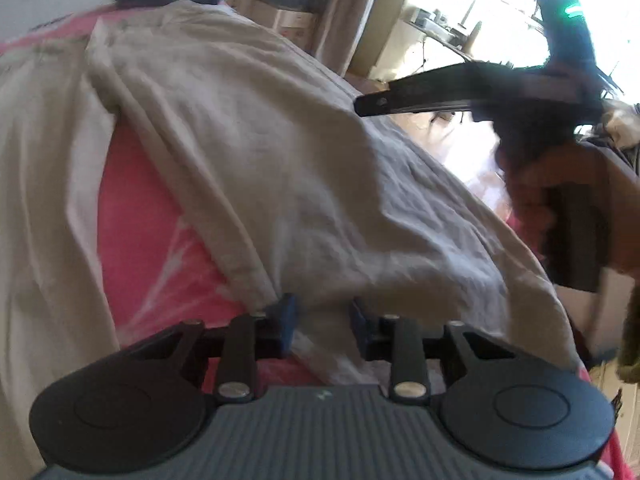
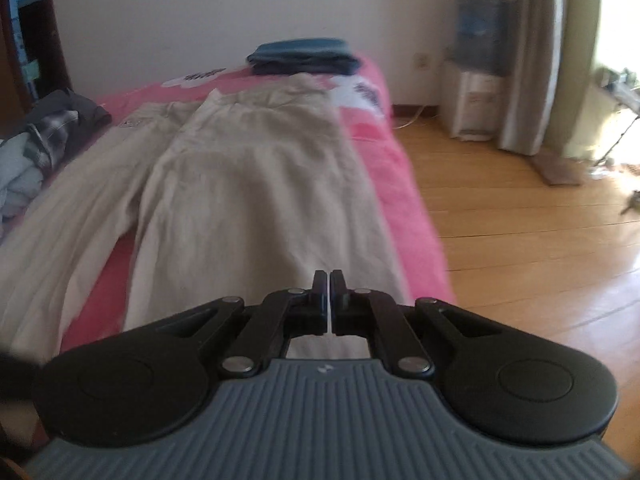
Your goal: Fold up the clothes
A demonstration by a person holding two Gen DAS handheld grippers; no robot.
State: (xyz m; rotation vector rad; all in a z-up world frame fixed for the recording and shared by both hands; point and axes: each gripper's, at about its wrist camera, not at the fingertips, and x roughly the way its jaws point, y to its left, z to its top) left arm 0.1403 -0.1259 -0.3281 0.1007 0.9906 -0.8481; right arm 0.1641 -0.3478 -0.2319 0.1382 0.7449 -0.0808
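one pair of beige trousers (image 2: pixel 248 168) lies spread along the pink bed (image 2: pixel 384 168), with two legs showing. one stack of folded dark blue clothes (image 2: pixel 302 56) sits at the far end of the bed, beyond the trousers; how many pieces are in it cannot be told. one heap of unfolded grey and checked clothes (image 2: pixel 44 132) lies at the left edge of the bed. one water dispenser (image 2: pixel 478 80) stands on the floor to the right of the bed, with one bottle on it, and one curtain (image 2: pixel 532 56) hangs just beyond that. two grippers are in view: one left gripper (image 1: pixel 322 312) and one right gripper (image 2: pixel 329 288), each with two fingers.
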